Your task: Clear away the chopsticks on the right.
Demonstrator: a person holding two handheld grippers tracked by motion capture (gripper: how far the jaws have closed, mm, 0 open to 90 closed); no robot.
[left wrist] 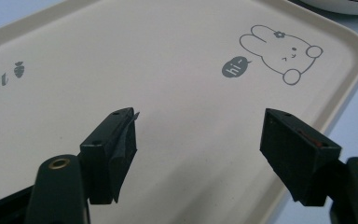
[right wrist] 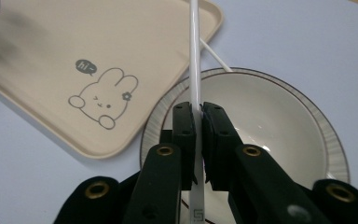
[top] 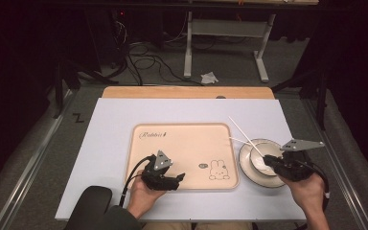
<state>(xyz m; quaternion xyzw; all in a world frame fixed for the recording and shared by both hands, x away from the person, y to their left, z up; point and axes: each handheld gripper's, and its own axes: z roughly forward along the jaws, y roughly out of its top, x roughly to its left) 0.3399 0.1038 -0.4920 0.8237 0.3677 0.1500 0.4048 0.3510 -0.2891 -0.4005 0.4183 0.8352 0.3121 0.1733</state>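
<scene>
The right gripper point(right wrist: 197, 122) is pinching a white chopstick point(right wrist: 195, 56) between jaws pressed nearly together, the thin stick running straight up from between the pads and out past the top of the right gripper view. In the high view the same gripper point(top: 270, 162) is sitting over the bowl point(top: 249, 160) at the right of the table, with the chopstick point(top: 243, 135) slanting up and away toward the tray's far right corner. A second white chopstick point(right wrist: 213, 55) is lying with one end at the bowl's far rim and the other reaching toward the tray, close beside the held one; whether the two are touching cannot be told. The bowl point(right wrist: 284, 126) is looking pale cream inside, with a dark line round its lip and fine ribbing on the rim, and is standing on the lilac mat point(top: 110, 143) just beside the tray's right edge.

The left gripper point(left wrist: 200, 140) is holding its jaws spread wide with nothing between them, hovering over the bare near part of the tray point(left wrist: 121, 56). In the high view it point(top: 175, 179) is sitting at the tray's near edge, left of the bunny drawing point(top: 218, 169). The tray point(top: 182, 143) is beige, with rounded corners and a raised rim
</scene>
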